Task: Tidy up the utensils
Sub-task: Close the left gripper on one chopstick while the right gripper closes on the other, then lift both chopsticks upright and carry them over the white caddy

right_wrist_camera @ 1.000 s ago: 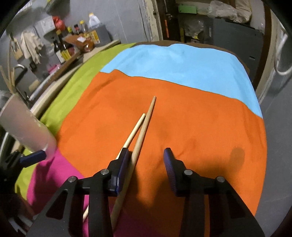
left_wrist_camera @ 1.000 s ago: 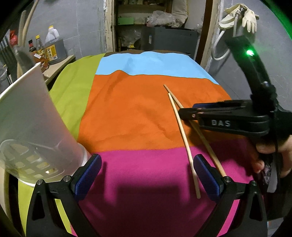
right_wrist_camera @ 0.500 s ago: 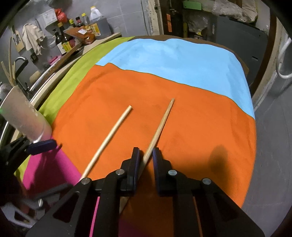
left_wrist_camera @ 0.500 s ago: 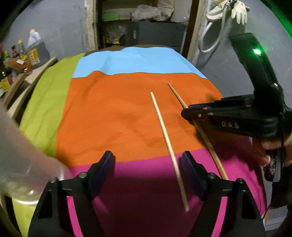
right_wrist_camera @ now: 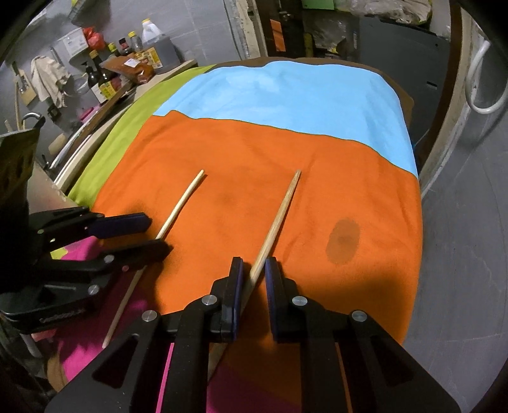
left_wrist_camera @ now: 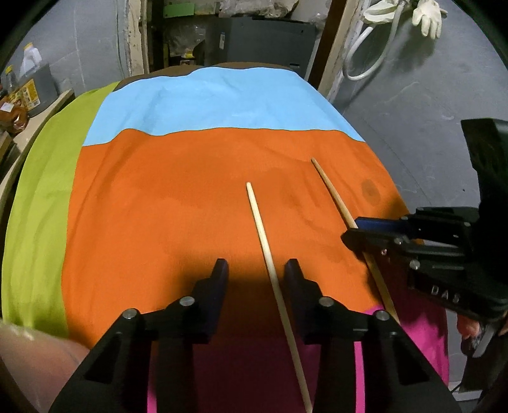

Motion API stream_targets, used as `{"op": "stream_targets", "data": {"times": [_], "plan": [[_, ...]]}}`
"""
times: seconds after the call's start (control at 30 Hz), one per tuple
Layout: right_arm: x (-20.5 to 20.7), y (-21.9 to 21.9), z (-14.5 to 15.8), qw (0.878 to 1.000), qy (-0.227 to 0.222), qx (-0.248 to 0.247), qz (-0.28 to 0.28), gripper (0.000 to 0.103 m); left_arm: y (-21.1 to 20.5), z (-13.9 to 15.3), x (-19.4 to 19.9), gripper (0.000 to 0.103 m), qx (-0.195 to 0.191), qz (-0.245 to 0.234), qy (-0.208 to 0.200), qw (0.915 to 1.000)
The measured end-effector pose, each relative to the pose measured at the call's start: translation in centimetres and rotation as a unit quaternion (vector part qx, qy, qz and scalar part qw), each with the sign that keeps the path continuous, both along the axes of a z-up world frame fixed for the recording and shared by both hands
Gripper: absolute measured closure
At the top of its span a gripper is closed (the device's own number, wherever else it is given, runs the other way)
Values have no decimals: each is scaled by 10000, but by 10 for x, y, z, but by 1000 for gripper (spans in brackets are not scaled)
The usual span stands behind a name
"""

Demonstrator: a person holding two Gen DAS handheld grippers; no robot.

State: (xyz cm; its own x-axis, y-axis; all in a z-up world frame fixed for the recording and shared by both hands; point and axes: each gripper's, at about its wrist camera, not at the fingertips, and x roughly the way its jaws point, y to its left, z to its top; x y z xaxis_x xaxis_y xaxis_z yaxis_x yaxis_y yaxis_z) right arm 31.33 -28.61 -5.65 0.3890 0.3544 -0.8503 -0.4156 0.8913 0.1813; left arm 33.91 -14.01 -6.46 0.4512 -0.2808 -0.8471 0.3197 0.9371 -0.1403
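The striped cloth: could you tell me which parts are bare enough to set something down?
The blue band at the far end is bare, as is the orange stretch between the green strip and the pale chopstick. The near right is crowded: both chopsticks, the darker one clamped in the right tool, the left tool closing around the pale one.

Grey walls (left_wrist_camera: 412, 95) enclose a dim room: desk under a striped cloth (left_wrist_camera: 190, 206), cluttered side counter (right_wrist_camera: 165, 68) with bottles (right_wrist_camera: 104, 79), dark cabinet (left_wrist_camera: 263, 41) beyond, white hose (left_wrist_camera: 365, 54) and glove (left_wrist_camera: 427, 14) hung at right.
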Motion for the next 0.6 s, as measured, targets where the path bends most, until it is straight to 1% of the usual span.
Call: {"op": "stream_targets", "data": {"times": [0.1,0.2,0.33,0.47,0.53,0.6], "plan": [[7,1,-1,9999,49,36,-90,92,0,0,8,80,-70,25,135,9999],[19,-1,-3,9990,209,247,-301,92,2,0,15,85,-172,74,283,9994],[27,0,-4,9979,299,318,-477,92,-2,2,18,98,-150,26,417,9990],[25,0,-3,9968,305,350,-645,95,1,7,15,101,-227,50,385,9990],[20,-3,-3,9950,344,562,-750,97,2,10,10,101,-281,67,300,9991],[14,-6,0,9926,326,795,-855,98,5,16,1,101,-357,79,118,9993]]}}
